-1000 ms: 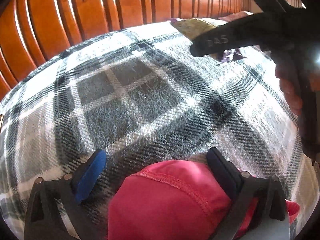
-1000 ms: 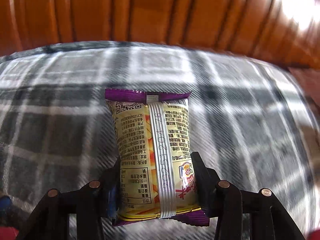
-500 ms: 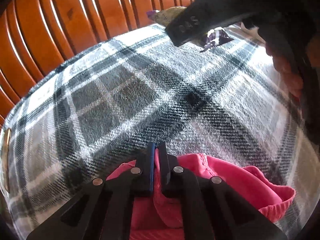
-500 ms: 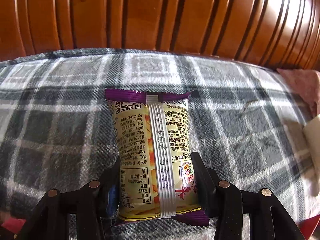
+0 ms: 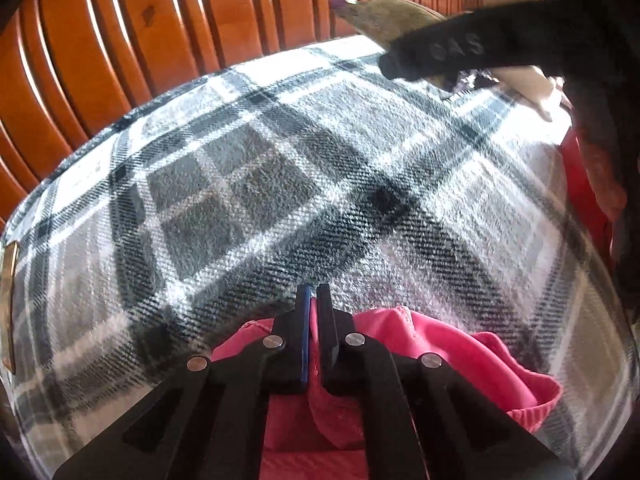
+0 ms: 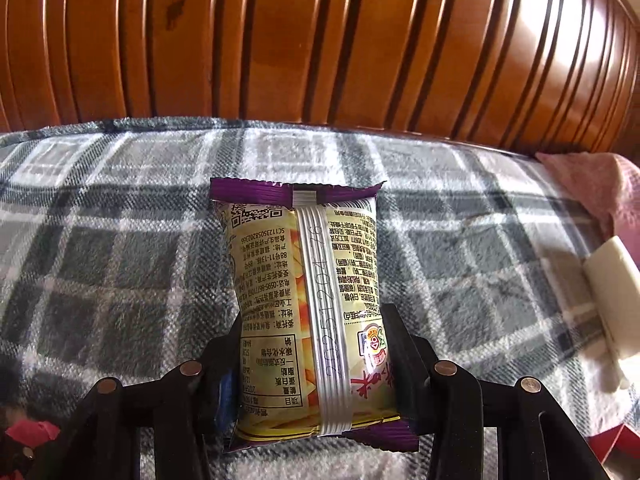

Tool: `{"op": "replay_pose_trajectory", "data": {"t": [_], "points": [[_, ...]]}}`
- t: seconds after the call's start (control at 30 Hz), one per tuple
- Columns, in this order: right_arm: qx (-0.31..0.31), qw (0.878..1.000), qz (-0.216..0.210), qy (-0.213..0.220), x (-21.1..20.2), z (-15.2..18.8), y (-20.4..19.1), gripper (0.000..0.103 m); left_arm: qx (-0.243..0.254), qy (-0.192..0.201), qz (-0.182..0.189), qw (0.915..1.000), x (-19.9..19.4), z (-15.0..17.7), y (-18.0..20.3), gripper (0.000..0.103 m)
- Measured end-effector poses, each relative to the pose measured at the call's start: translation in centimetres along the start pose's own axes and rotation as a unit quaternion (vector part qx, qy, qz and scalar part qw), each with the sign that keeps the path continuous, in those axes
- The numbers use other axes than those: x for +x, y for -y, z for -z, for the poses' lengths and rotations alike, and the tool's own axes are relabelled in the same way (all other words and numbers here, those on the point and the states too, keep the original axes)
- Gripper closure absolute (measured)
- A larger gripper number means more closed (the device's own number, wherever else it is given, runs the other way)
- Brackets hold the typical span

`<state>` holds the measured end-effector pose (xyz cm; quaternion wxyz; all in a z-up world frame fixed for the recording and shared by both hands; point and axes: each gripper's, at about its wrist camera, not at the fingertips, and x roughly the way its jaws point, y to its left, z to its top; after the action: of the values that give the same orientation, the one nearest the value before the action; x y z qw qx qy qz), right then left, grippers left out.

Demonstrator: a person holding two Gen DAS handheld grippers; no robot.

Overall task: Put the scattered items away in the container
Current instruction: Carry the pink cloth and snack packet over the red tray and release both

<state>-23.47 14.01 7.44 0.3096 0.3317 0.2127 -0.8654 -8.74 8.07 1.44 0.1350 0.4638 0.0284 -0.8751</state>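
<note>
the left tool [image 5: 313,300] is clenched on a fold of the pink cloth [image 5: 460,360], bunched on the plaid blanket [image 5: 280,184]. the right tool [image 6: 312,344] grips a yellow-and-purple snack packet [image 6: 304,300] above the blanket, before the wooden headboard [image 6: 320,40].

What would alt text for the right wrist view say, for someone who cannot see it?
A black two-finger gripper clamps a yellow and purple foil snack packet, printed back facing up, above a grey and white plaid blanket. A ribbed brown wooden headboard rises behind.
</note>
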Motion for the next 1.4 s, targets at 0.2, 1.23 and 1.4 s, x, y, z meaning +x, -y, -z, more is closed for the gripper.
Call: {"op": "replay_pose_trajectory", "data": {"t": [0.2,1.23,1.4], "points": [[0.017,1.0,-0.002,0.006,-0.8,-0.1,0.9,0.051,0.023,0.029,-0.019,0.9991,-1.9,-0.8,0.4,0.1],[0.081,0.992,0.074,0.054,-10.2,2.9,8.8,0.05,0.094,0.169,0.017,0.981,-11.1,-6.4,9.3,0.1],[0.114,0.987,0.1,0.049,-12.5,4.5,11.6,0.05,0.121,0.186,0.047,0.9738,-11.9,-8.1,13.2,0.1]]}}
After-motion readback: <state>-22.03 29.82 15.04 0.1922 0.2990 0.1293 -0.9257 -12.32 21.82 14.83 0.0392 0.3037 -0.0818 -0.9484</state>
